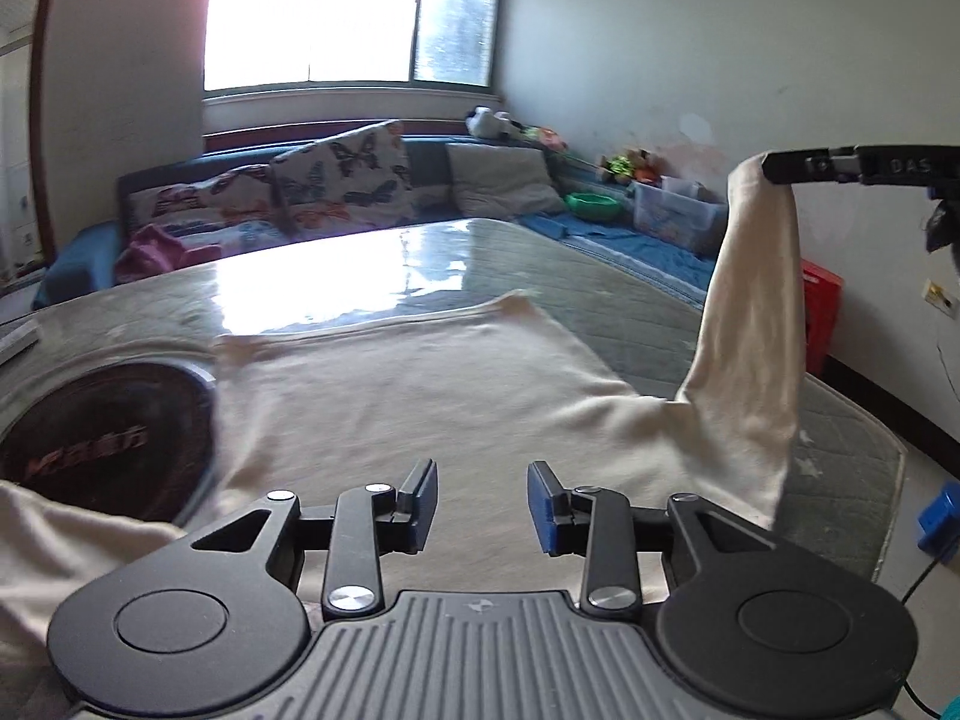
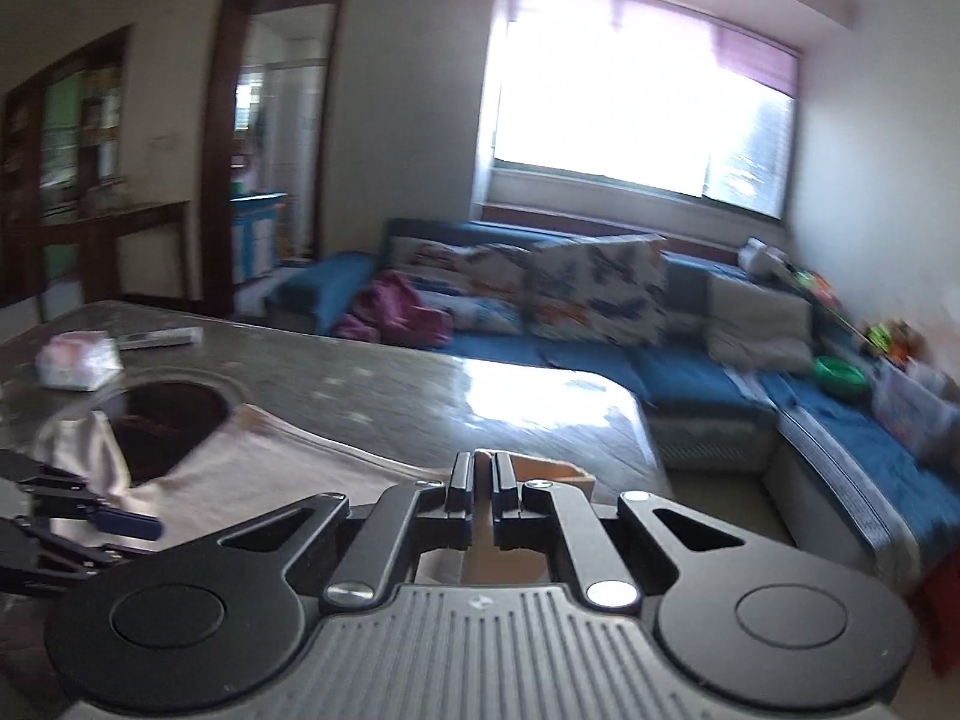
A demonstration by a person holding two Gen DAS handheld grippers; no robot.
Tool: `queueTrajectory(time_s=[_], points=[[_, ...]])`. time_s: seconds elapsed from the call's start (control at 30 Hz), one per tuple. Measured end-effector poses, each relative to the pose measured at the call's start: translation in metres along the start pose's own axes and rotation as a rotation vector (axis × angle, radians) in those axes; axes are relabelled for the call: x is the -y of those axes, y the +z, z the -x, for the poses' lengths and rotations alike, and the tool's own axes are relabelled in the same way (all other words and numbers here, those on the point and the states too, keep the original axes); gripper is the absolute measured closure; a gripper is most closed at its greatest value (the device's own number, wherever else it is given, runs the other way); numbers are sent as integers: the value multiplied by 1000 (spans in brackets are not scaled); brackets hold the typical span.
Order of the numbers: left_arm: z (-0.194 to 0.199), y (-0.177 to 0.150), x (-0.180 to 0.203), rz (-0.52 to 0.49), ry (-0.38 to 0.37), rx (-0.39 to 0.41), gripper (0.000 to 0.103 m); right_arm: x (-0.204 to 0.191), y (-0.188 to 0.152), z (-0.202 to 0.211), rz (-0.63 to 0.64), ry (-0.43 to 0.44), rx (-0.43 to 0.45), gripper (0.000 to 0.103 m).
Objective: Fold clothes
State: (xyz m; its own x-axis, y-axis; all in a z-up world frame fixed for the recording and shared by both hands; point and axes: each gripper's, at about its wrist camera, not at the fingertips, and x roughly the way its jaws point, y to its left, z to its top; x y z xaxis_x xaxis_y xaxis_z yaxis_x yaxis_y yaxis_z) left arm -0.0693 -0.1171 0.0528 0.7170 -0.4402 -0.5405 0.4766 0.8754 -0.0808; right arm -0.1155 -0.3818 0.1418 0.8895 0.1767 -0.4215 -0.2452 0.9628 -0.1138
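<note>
A cream long-sleeved garment lies spread on the glossy table. My left gripper hovers open over its near edge, nothing between the blue pads. My right gripper comes in from the right, shut on the sleeve, which it holds up so the cloth hangs down to the garment. In the right wrist view, my right gripper is shut with a sliver of cream cloth pinched at the tips. The garment lies below it and the left gripper's fingers show at the far left.
A dark round inset sits in the table at the left, partly under the garment. A tissue pack and a remote lie at the table's far side. A blue sofa with cushions stands behind, with a red box by the right wall.
</note>
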Motion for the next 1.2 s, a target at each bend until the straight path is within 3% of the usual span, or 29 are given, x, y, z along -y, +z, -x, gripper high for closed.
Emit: queueTrajectory(time_s=[0.17, 0.37, 0.57, 0.67, 0.8, 0.83, 1.0, 1.2], points=[[20, -13, -23, 52, 51, 15, 66, -64, 16, -22, 98, 161, 0, 99], [38, -29, -41, 93, 93, 15, 65, -132, 9, -55, 177, 334, -73, 99], [46, -35, -46, 101, 112, 6, 65, -154, -13, -53, 177, 431, -127, 91], [46, -35, -44, 93, 112, 3, 65, -142, -18, -45, 174, 415, -139, 87], [44, -32, -40, 77, 107, 4, 65, -113, -37, -36, 143, 337, -190, 65], [44, -32, -39, 73, 106, 5, 65, -106, -44, -33, 136, 313, -208, 64], [41, -29, -35, 59, 106, 0, 66, -69, -79, -29, 101, 169, -280, 65], [27, -29, -34, 70, 122, -40, 67, -32, -86, -51, -62, 145, -289, 70]])
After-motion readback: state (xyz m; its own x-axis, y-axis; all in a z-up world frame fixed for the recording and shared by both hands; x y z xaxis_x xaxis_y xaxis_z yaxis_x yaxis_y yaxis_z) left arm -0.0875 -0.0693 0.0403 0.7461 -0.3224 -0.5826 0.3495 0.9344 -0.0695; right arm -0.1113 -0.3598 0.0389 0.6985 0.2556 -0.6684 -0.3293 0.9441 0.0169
